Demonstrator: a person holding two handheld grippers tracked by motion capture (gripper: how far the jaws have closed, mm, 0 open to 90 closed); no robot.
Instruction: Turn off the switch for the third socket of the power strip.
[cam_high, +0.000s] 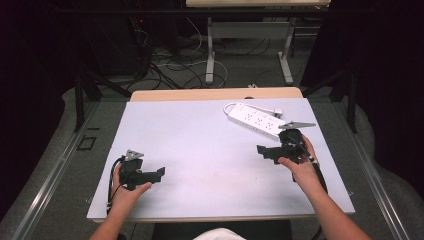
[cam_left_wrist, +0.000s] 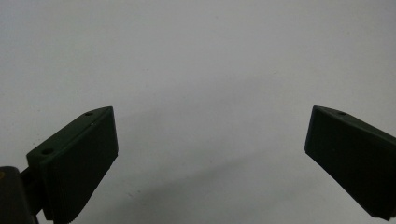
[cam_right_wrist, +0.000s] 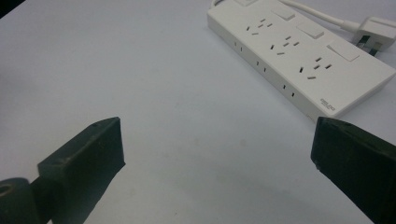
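Note:
A white power strip (cam_high: 255, 120) lies at the table's far right with its cord and plug (cam_high: 276, 112) curled behind it. In the right gripper view the power strip (cam_right_wrist: 299, 56) and its plug (cam_right_wrist: 376, 29) lie ahead and to the right. My right gripper (cam_high: 265, 152) is held just in front of the strip, open, nothing between its jaws. My left gripper (cam_high: 158, 174) hovers over the table's near left, open and empty. The left gripper view has bare white table (cam_left_wrist: 196, 70) between the wide-apart jaws.
The white table top (cam_high: 200, 145) has a wooden strip along its far edge. Beyond it the floor holds cables (cam_high: 165, 70) and the legs of another desk (cam_high: 210, 50). Dark curtains stand at both sides.

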